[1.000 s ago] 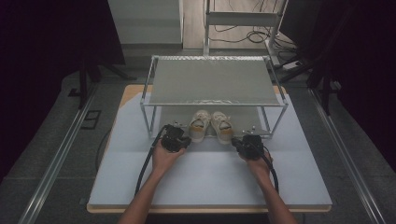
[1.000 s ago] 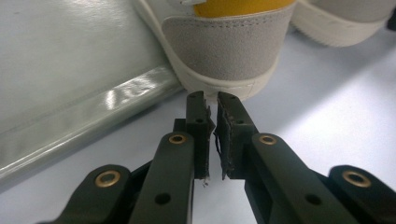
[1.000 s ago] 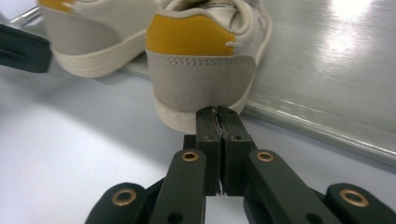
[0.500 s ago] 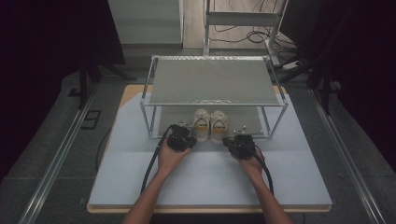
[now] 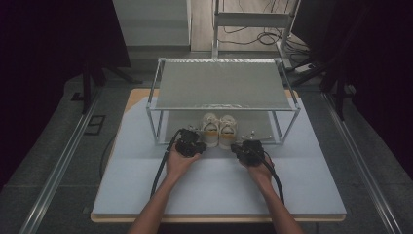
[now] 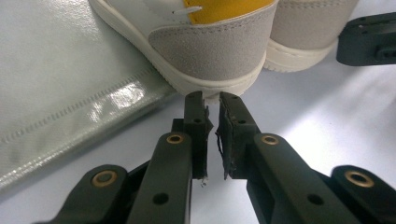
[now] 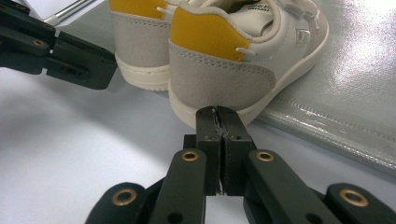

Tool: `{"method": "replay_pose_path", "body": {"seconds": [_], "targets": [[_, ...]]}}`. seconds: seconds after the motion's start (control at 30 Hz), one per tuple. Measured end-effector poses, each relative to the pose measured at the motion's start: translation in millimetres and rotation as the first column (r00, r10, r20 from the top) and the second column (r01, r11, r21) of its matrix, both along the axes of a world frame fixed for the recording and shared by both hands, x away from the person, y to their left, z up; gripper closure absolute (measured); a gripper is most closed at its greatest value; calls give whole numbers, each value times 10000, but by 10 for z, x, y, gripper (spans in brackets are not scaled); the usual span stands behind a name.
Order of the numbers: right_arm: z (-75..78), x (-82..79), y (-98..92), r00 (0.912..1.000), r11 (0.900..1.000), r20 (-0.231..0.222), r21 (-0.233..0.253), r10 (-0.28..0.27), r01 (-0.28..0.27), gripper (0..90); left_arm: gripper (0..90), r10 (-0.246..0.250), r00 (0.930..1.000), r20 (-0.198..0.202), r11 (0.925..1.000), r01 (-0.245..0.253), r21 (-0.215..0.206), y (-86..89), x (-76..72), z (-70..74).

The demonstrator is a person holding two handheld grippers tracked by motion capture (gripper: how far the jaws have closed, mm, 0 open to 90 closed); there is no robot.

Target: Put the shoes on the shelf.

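A pair of small white shoes with grey heels and yellow collars stands side by side at the front of the rack's lower shelf, heels toward me: the left shoe (image 5: 210, 129) (image 6: 215, 51) (image 7: 140, 51) and the right shoe (image 5: 227, 130) (image 7: 219, 79) (image 6: 303, 28). My left gripper (image 5: 191, 145) (image 6: 211, 100) has its tips at the left shoe's heel sole. Its jaws are all but closed, holding nothing. My right gripper (image 5: 248, 150) (image 7: 217, 114) is shut and empty, its tips against the right shoe's heel sole.
The metal two-tier rack (image 5: 224, 85) stands mid-table, its top shelf over the shoes. A silver mat (image 6: 56, 70) (image 7: 350, 93) lines the lower shelf. The pale blue table top (image 5: 219, 190) stretches toward me. Cables trail from both grippers.
Both grippers have moved inward toward each other. The two shoes have slid closer together and now stand side by side.
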State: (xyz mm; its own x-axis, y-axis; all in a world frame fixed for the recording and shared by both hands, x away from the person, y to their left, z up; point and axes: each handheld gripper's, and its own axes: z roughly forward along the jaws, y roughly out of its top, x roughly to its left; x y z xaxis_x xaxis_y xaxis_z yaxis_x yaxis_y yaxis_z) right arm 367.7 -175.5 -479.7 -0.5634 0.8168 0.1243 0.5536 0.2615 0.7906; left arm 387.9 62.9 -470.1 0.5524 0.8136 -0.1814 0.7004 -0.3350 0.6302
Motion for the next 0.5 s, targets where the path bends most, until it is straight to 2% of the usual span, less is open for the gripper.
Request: {"method": "replay_pose_path", "body": {"seconds": [0.1,0.13,0.37,0.4,0.5], "targets": [[-2,-1,1,10000,10000,-32,10,8,-8,879,817,-33,10000,-24,10000,33,91,-11,38,6],[-2,-1,1,10000,10000,-37,-11,26,-26,879,817,-233,9997,89,9995,231,224,-2,64,6],[-1,5,-4,10000,10000,-61,18,48,-48,879,815,-277,9996,-24,9991,278,327,-18,164,8],[-1,6,-5,10000,10000,-65,26,55,-54,879,815,-403,9992,59,9981,400,464,-8,189,11],[1,10,-8,10000,10000,-65,28,67,-66,879,815,-436,9990,29,9982,434,423,-8,216,12]]}}
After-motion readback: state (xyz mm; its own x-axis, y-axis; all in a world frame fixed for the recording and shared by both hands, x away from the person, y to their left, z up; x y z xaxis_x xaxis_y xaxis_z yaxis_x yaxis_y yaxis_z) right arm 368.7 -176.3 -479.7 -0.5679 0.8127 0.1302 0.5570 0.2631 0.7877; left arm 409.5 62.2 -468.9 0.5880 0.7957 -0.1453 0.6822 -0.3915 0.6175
